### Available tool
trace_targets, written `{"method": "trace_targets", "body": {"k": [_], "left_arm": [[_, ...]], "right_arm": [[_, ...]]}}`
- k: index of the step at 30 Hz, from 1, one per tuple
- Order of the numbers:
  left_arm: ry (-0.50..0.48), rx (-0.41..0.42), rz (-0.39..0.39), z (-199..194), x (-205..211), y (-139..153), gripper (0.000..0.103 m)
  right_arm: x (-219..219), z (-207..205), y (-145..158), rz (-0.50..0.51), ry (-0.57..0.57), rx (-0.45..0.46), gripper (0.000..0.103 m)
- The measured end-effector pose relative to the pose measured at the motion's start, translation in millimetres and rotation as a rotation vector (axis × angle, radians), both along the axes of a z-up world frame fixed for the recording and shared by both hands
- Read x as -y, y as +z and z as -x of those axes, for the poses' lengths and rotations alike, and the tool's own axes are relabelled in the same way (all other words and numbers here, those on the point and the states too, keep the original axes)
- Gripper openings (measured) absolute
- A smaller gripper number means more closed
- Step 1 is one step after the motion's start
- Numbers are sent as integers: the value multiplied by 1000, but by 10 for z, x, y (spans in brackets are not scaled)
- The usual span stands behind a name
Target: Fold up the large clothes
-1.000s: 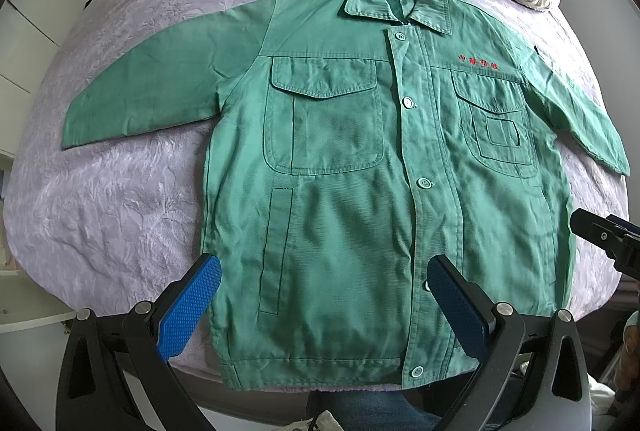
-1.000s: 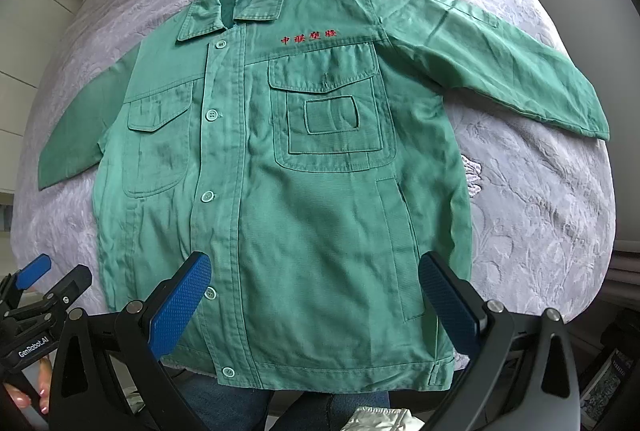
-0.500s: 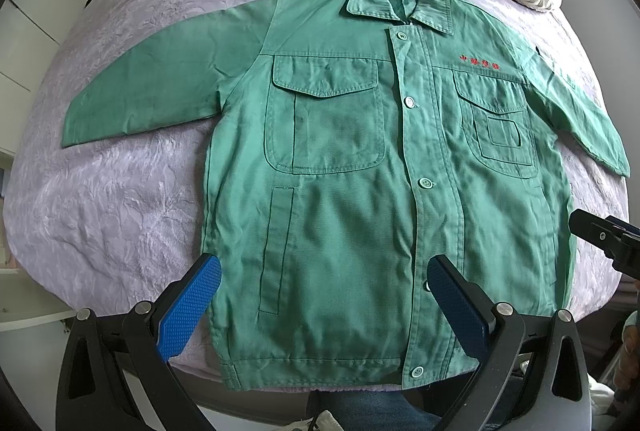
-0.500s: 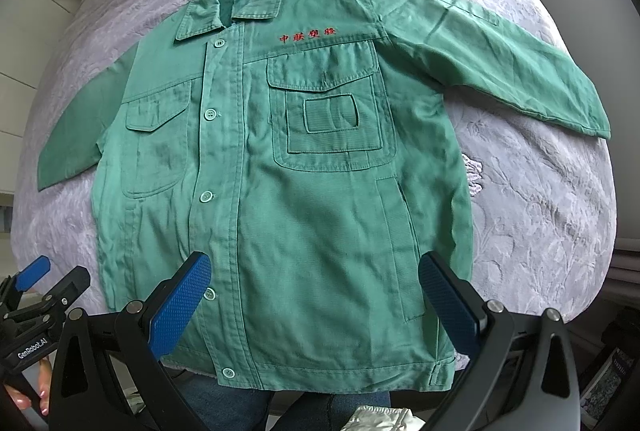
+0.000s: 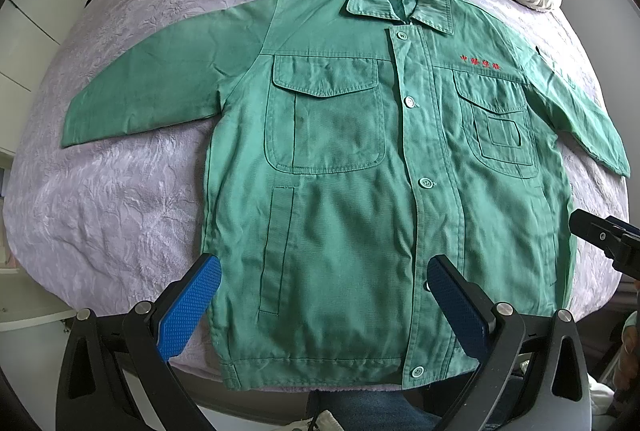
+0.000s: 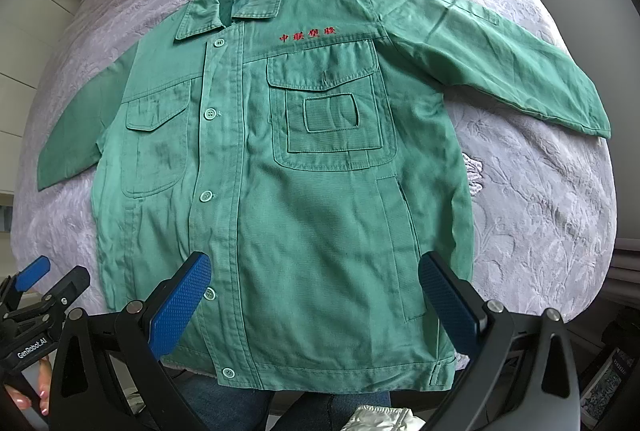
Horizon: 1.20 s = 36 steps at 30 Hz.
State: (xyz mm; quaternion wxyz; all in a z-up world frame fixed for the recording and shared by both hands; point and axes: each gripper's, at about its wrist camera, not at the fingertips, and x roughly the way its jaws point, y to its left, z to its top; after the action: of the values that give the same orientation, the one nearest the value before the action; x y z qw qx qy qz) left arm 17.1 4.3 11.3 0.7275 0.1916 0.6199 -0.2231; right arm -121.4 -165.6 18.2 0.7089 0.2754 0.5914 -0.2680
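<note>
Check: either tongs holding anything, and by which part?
Nothing held. Left tongs and right tongs are both open above the jacket, which lies flat on the bed.

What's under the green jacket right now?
The green jacket lies flat on the purple bedspread, which shows all around it. Anything beneath the jacket itself is covered and cannot be seen.

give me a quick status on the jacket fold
Left gripper open, right gripper open, both empty. Green jacket flat, buttoned, unfolded. Nothing on it.

Soft, even daylight, perhaps from the right; sharp centre, fisheye-bent, dark-vignetted edges.
</note>
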Motion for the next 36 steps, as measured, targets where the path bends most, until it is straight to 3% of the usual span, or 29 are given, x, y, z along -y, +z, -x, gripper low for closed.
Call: {"method": "trace_targets", "body": {"k": [16, 24, 30, 36], "left_arm": [[-3, -8, 7, -11, -24, -37, 103], [-19, -24, 66, -105, -85, -58, 103], [73, -19, 166, -523, -409, -120, 103], [251, 26, 234, -1287, -1029, -330, 103]], "right_arm": [[11, -4, -18, -8, -4, -1, 103], [67, -47, -85, -44, -40, 8, 103], [-80, -265, -119, -102, -6, 96, 103], [-393, -670, -286, -226, 43, 162, 103]]}}
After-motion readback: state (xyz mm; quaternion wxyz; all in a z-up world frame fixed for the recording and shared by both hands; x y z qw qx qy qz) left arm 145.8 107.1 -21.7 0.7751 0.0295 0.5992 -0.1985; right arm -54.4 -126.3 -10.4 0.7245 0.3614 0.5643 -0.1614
